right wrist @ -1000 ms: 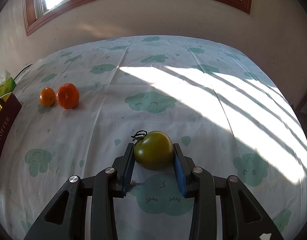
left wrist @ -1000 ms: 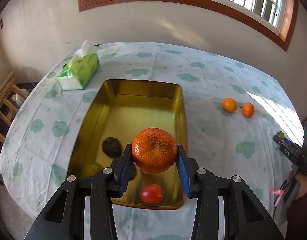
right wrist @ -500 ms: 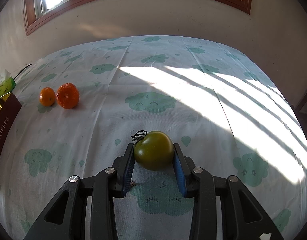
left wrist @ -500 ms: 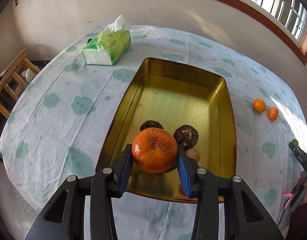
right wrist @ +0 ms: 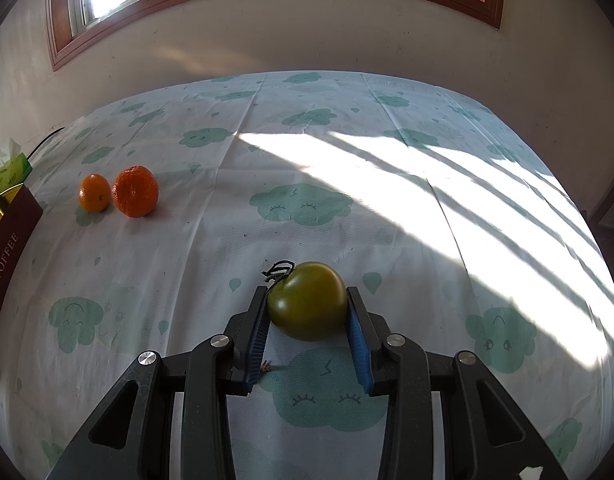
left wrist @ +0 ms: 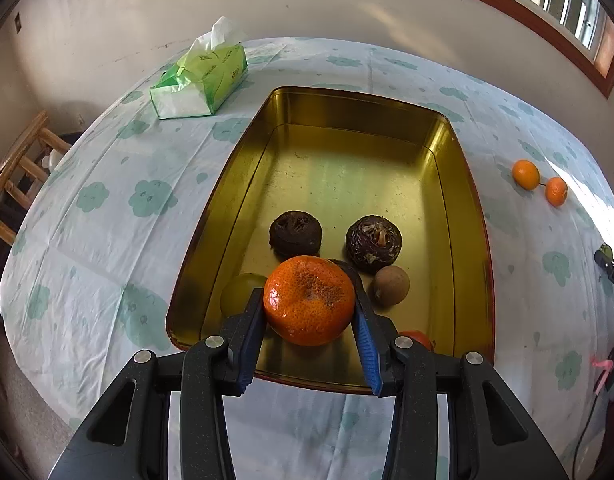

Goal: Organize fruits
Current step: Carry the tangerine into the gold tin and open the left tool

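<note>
My left gripper (left wrist: 309, 312) is shut on a large orange mandarin (left wrist: 309, 300), held over the near end of a gold tin (left wrist: 477, 216). Inside the tin lie two dark brown fruits (left wrist: 295, 233) (left wrist: 373, 243), a small tan one (left wrist: 391, 285), a pale green one (left wrist: 239, 292) and a red one (left wrist: 417, 339), partly hidden by my fingers. My right gripper (right wrist: 307, 312) is shut on a green tomato (right wrist: 307, 300) low over the tablecloth. Two oranges (right wrist: 135, 191) (right wrist: 94, 192) rest on the cloth at the left, also seen as oranges (left wrist: 525, 174) (left wrist: 556, 191) right of the tin.
A green tissue pack (left wrist: 201, 80) lies beyond the tin's far left corner. A wooden chair (left wrist: 21, 176) stands off the table's left edge. The tin's maroon side (right wrist: 5, 248) shows at the left of the right wrist view. The cloud-print tablecloth (right wrist: 307, 160) reaches the wall.
My left gripper has come down and in over the tin with the mandarin, so the tin and its fruits look larger and nearer. The right gripper and tomato have stayed put.
</note>
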A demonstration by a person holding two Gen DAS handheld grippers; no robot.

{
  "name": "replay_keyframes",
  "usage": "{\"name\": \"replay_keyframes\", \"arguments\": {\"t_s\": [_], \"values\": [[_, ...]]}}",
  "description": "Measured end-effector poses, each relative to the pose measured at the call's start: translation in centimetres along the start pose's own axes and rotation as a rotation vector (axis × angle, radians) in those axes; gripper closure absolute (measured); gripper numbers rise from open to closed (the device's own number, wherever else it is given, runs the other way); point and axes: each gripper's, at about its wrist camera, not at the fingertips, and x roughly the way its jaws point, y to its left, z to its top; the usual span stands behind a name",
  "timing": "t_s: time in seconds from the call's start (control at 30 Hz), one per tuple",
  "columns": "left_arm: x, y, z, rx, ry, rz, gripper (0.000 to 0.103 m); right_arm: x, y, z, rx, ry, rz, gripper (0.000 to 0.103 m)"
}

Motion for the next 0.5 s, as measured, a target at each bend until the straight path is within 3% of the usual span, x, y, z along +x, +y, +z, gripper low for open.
{"name": "replay_keyframes", "arguments": {"t_s": [0.5], "values": [[0.2,-1.4,-0.7,0.053,0.001,0.027,0.058,0.0,0.0,0.0,-0.001,0.0,0.0,0.068]]}}
